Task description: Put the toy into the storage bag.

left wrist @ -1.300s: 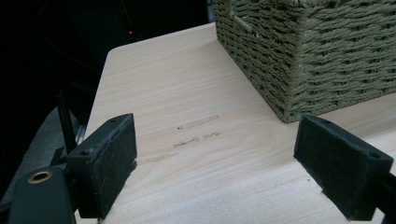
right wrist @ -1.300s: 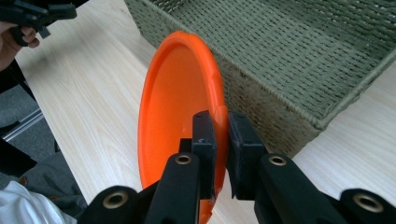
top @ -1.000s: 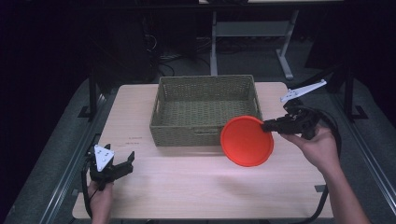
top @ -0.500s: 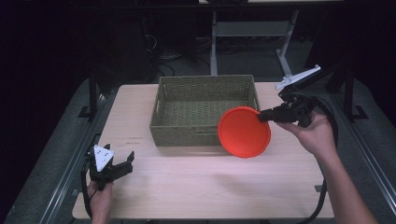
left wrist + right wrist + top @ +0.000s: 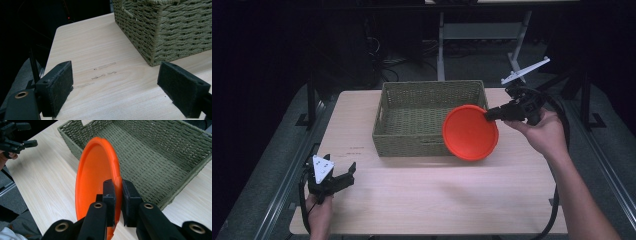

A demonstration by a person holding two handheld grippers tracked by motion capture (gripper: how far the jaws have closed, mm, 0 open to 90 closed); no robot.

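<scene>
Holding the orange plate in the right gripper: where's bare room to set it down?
The basket is empty inside. Bare table runs along the near edge, between the left gripper and the right forearm. The strip left of the basket is free too. Crowded: the basket's right front corner, where the plate hangs from the right gripper.

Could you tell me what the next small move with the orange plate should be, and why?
Probably carry it a little farther over the basket and lower it in. The right gripper is clamped on the orange plate at its rim, holding it tilted above the basket's near right corner, and the basket looks empty. The left gripper rests open, apart.
</scene>
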